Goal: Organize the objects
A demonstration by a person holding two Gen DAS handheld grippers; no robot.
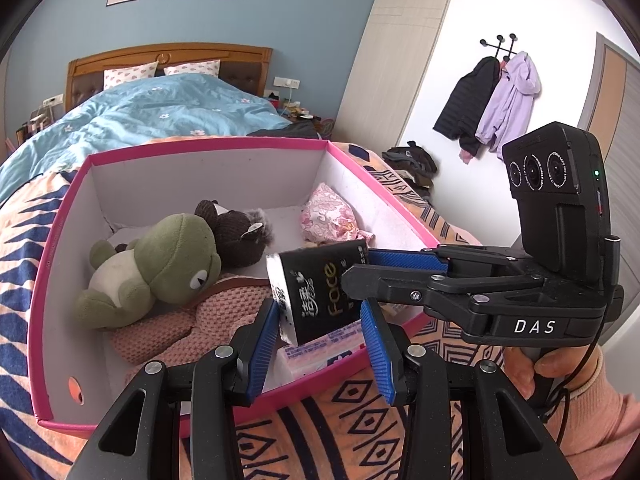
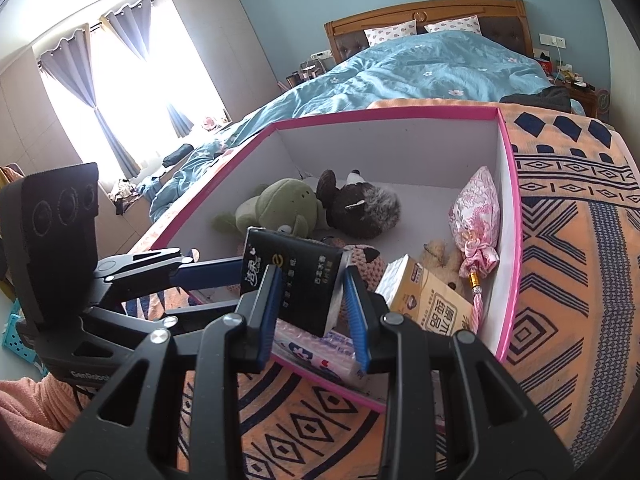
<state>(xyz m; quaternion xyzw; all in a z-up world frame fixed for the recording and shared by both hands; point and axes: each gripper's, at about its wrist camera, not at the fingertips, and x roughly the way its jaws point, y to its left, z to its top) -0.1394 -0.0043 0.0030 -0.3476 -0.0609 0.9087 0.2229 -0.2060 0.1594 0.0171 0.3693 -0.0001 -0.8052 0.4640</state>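
Left wrist view | both grippers, left gripper (image 1: 320, 344) and right gripper (image 1: 360, 264), clamp black tissue pack (image 1: 320, 292) | lower centre, tilted above pink box (image 1: 60, 240)

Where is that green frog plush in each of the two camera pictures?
Left wrist view: the green frog plush lies left of centre in the pink box, head toward the camera, against the dark brown plush.
Right wrist view: the frog sits near the middle, deep in the box, partly hidden behind the black tissue pack.
Shared landmark: the dark brown plush beside the frog's head in both views.
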